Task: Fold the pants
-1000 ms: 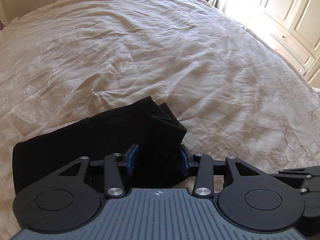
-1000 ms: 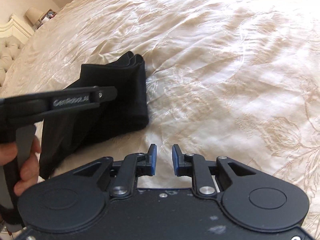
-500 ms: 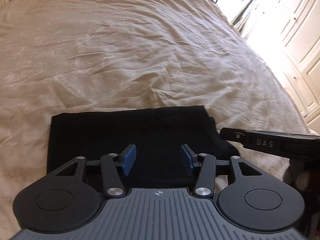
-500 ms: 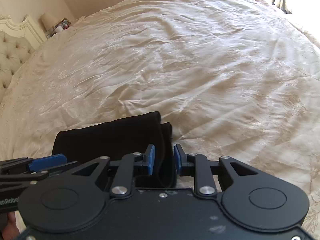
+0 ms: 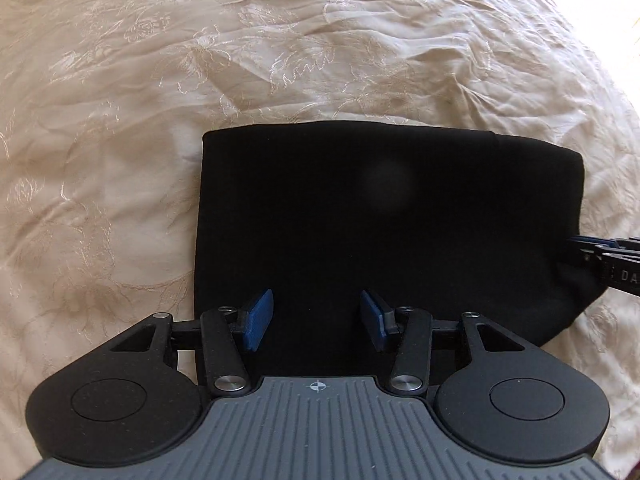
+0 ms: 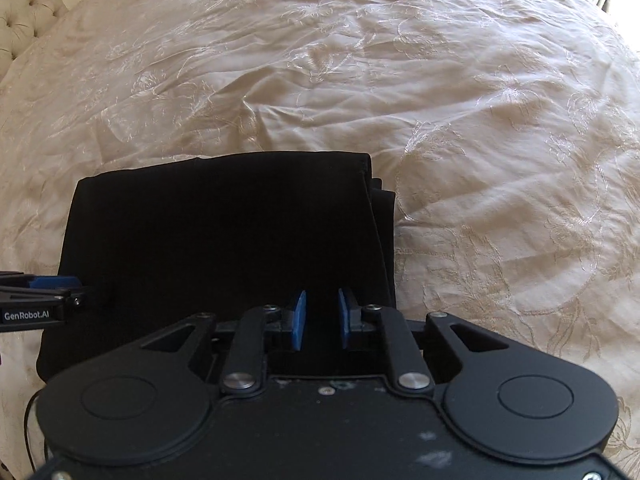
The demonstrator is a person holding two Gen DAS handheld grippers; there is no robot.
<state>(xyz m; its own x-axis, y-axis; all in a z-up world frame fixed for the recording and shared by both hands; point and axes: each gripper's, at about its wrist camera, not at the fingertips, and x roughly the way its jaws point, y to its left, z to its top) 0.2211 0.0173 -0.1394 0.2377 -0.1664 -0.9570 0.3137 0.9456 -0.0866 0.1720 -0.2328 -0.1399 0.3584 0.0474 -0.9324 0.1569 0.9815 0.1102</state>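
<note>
On the cream embroidered bedspread (image 5: pixel 120 160) lie the black pants (image 5: pixel 380 232), folded into a flat rectangle. Above their near edge, the left gripper (image 5: pixel 317 320) has its fingers spread wide; at 3 o'clock, the right gripper (image 6: pixel 321 318) has its fingers narrowly apart, empty.

Pants (image 5: pixel 360 220): black cloth, matt, smooth, no sheen

Bedspread (image 5: pixel 120 120): cream cloth, satiny and faintly glossy, creased, with embroidered floral stitching that catches the light

Headboard (image 6: pixel 24 20), at 10 o'clock in the right wrist view: pale upholstery, button-tufted

Left gripper (image 5: pixel 316 318): black plastic, finely grained and matt; grey ribbed plastic plate at 6 o'clock; bright metal pivot pins; blue textured pads (image 5: pixel 258 318)

Right gripper (image 6: pixel 321 318): same matt black plastic, scuffed at 6 o'clock; metal pins; blue pads (image 6: pixel 298 318)
</note>
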